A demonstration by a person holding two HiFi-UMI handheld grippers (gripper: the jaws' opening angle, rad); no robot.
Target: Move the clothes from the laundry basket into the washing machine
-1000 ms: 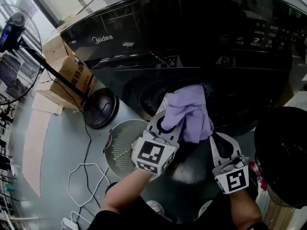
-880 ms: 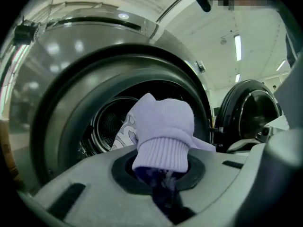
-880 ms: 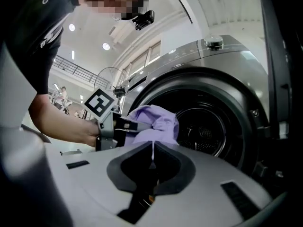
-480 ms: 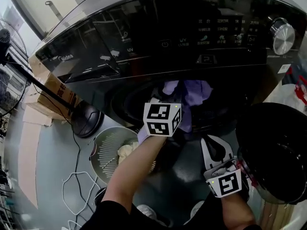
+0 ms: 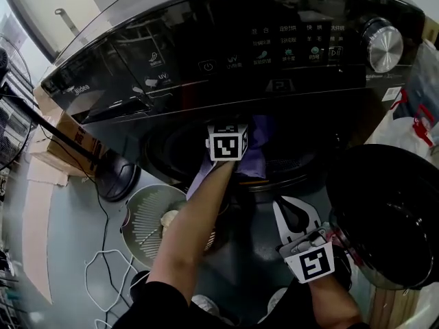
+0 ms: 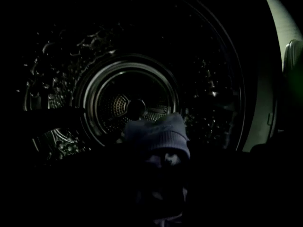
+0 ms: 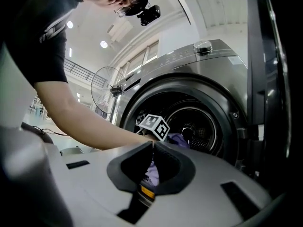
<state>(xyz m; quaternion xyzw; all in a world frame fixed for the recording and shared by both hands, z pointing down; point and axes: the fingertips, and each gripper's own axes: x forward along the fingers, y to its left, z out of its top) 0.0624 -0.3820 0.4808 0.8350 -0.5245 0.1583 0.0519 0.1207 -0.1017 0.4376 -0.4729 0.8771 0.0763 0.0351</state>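
My left gripper point(image 5: 236, 157) reaches into the dark drum of the washing machine point(image 5: 206, 67) with the lilac garment point(image 5: 255, 157). In the left gripper view the garment point(image 6: 158, 134) lies bunched between the dim jaws, its ribbed hem towards the drum's back wall. Those jaws have just been opening and stand apart round the cloth. My right gripper point(image 5: 282, 204) hangs below the opening, shut and empty; its tips point(image 7: 152, 144) meet in front of the door ring. The white laundry basket point(image 5: 140, 235) stands on the floor at the left, with a cream piece point(image 5: 168, 218) in it.
The machine's round black door point(image 5: 384, 211) hangs open at the right. A fan's base point(image 5: 116, 177) and pole stand left of the machine, beside a cardboard box point(image 5: 68, 139). White cables point(image 5: 103, 273) loop on the floor. A white plastic bag point(image 5: 418, 115) sits at the right.
My left gripper has carried the lilac garment from in front of the opening deep into the drum. The right gripper has hardly moved.
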